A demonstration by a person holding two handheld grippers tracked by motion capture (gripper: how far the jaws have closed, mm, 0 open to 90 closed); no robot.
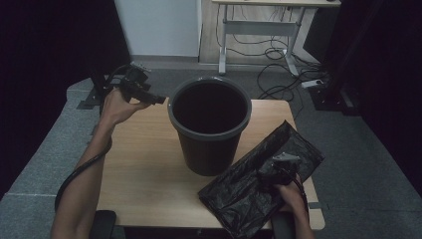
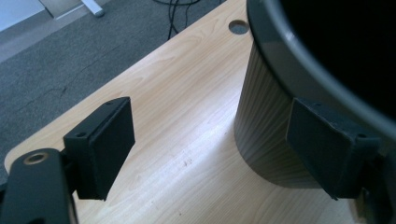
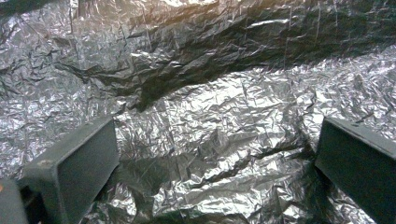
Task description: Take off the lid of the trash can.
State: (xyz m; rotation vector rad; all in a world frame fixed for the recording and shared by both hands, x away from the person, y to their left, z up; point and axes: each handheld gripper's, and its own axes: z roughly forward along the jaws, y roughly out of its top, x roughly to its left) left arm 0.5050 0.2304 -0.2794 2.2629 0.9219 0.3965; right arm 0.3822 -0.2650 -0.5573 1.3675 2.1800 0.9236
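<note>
From the high view, a dark grey bin (image 1: pixel 209 124) stands upright near the middle of the wooden desk (image 1: pixel 144 164), a little toward the far edge, its mouth open and dark inside. The left hand-held gripper (image 1: pixel 158 100) is held above the desk's far left corner, pointing at the bin's rim from just beside it; whether it touches the rim I cannot tell from here. A crumpled black plastic bag (image 1: pixel 259 179) lies flat over the near right corner of the desk, its far end reaching toward the right edge and one side close against the foot of the bin. The right hand-held gripper (image 1: pixel 276 172) is on top of that bag, the hand behind it at the near edge.

In the left gripper view, the left hand-held gripper (image 2: pixel 210 144) has its jaws wide apart with bare desk between them; one jaw sits in front of the bin's ribbed wall (image 2: pixel 261 121), just under the rim.

In the right gripper view, the right hand-held gripper (image 3: pixel 215 163) also has its jaws apart, the wrinkled, shiny bag (image 3: pixel 205 93) spread beneath and between them, not pinched
</note>
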